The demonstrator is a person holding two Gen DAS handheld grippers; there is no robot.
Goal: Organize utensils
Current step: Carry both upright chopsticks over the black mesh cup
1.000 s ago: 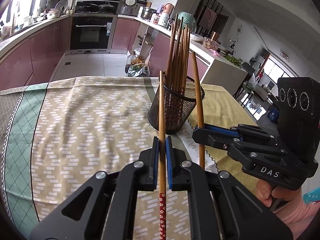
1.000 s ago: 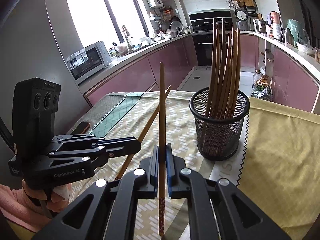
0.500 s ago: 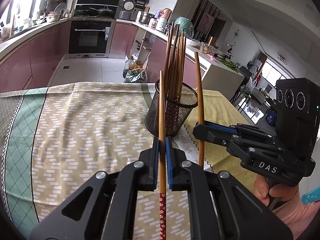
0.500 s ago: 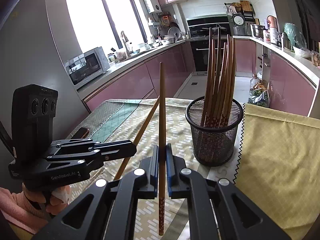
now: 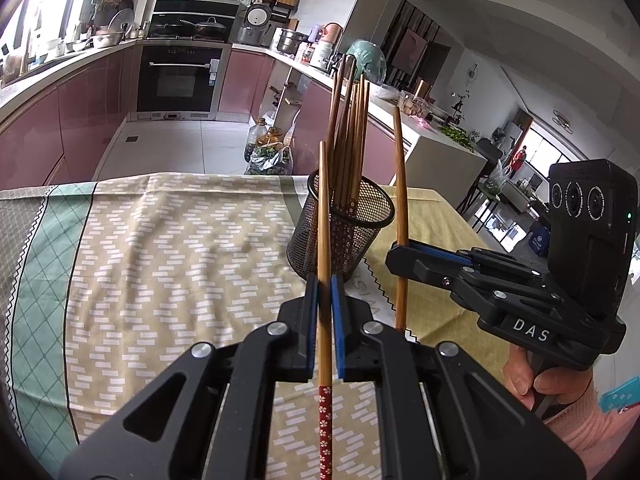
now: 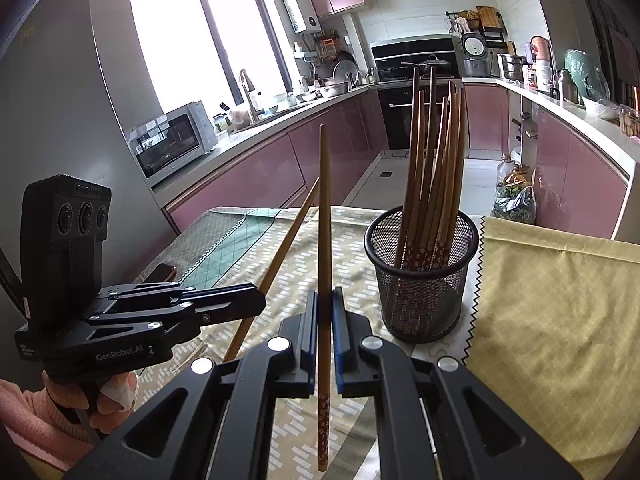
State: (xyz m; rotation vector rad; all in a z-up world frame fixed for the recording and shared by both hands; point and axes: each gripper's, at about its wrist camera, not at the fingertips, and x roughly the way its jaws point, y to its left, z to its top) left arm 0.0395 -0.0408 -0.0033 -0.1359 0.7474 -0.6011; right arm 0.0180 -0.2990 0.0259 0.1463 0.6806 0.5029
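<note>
Chopsticks (image 5: 324, 216) (image 6: 324, 216) stand pinched, one per hand-held gripper (image 5: 324, 280) (image 6: 324, 294) (left and right), seemingly above the tablecloth (image 5: 160, 248).

The patterned lower end of the chopstick (image 5: 325, 420) in the left wrist view runs off the bottom edge. Behind the mesh holder (image 6: 424, 288), the lower ends of the standing chopsticks (image 6: 434, 152) blur into the weave, so their count stays unclear. The person's hand (image 5: 548, 384) is mostly covered by the grip it holds. The worktop (image 6: 560, 300) is cut off at the right.
</note>
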